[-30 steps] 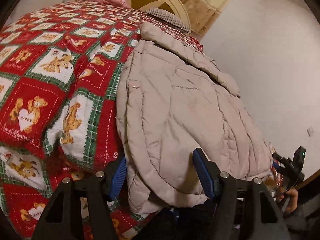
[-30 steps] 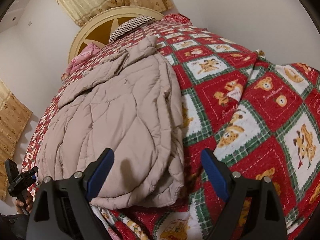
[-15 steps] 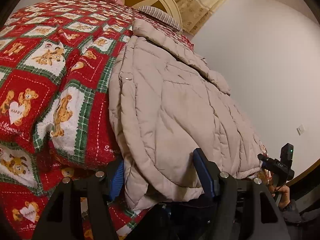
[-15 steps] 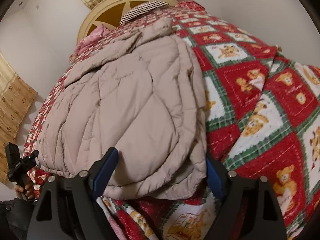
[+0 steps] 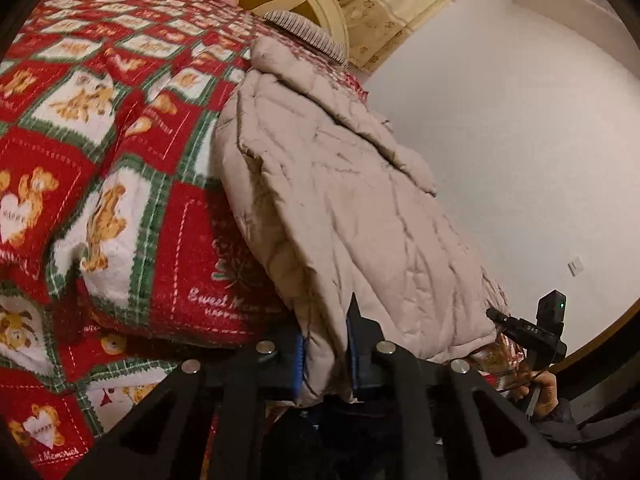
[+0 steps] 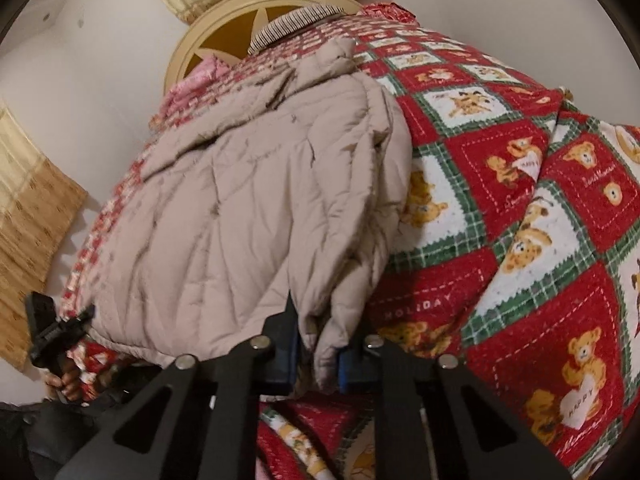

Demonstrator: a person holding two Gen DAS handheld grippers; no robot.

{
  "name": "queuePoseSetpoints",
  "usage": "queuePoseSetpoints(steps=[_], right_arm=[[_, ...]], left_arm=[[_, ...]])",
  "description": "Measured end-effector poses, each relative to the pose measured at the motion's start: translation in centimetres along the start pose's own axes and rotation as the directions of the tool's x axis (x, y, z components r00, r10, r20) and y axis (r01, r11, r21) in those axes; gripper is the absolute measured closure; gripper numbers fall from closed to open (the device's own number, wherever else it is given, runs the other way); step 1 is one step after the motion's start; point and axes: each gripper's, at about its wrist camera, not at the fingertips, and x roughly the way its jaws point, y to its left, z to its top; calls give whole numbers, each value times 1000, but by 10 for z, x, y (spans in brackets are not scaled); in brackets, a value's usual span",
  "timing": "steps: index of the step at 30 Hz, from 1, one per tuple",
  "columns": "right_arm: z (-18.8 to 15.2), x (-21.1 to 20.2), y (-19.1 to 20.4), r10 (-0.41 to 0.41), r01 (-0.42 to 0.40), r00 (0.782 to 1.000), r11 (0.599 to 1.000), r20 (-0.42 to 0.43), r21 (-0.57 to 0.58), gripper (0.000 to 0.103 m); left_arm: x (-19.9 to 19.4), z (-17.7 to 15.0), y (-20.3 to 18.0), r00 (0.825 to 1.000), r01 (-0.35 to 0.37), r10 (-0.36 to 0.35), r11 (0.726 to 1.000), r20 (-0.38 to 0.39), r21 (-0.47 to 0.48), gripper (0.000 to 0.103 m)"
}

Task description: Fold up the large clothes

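2 grippers have just closed on the beige quilted jacket [image 5: 340, 208] lying on the teddy-bear bedspread [image 5: 100, 160]: left gripper [image 5: 325, 354] pinches its near hem corner, right gripper [image 6: 318, 354] the opposite corner. Only the right view shows "HOLIDAY" lettering.

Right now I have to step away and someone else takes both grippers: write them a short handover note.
Left gripper: jaws have just closed on the near hem of the beige padded coat, at its left corner.
Right gripper: jaws have just closed on the same hem, at the coat's right corner.
The coat lies flat along the bed on the red teddy-bear blanket, collar toward the headboard.
Done: both hem corners gripped.
Left: probably lift the hem toward the collar, then finish folding.
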Motion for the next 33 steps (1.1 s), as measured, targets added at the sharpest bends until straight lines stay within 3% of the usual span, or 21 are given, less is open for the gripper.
queuePoseSetpoints(steps=[5,12,16,20,22,26,30,33], right_arm=[[13,-29,5,125,-130,989,989,84,63,88],[31,-79,41,176,-175,967,984,187,-20,89],[41,-121,53,208,-201,938,978,278,-53,89],[47,-151,54,243,-247,899,968,365,-37,90],[54,-154,54,240,-250,889,968,389,-26,90],[77,-147,60,213,-213,889,976,406,-45,90],[125,-128,64,215,-217,879,975,426,-43,90],[170,-102,70,182,-182,885,982,428,-42,90]], left_arm=[[-23,12,-18,994,86,-87,996,63,16,91],[-65,27,-69,967,202,-221,968,127,149,92],[-92,33,-96,943,258,-296,938,151,233,92],[-108,44,-106,919,317,-357,921,169,224,92],[-110,54,-107,916,323,-359,925,182,199,92],[-91,97,-96,929,309,-317,949,190,71,92],[-66,142,-81,947,246,-234,969,218,-29,92],[-35,182,-65,959,186,-158,977,234,-105,92]])
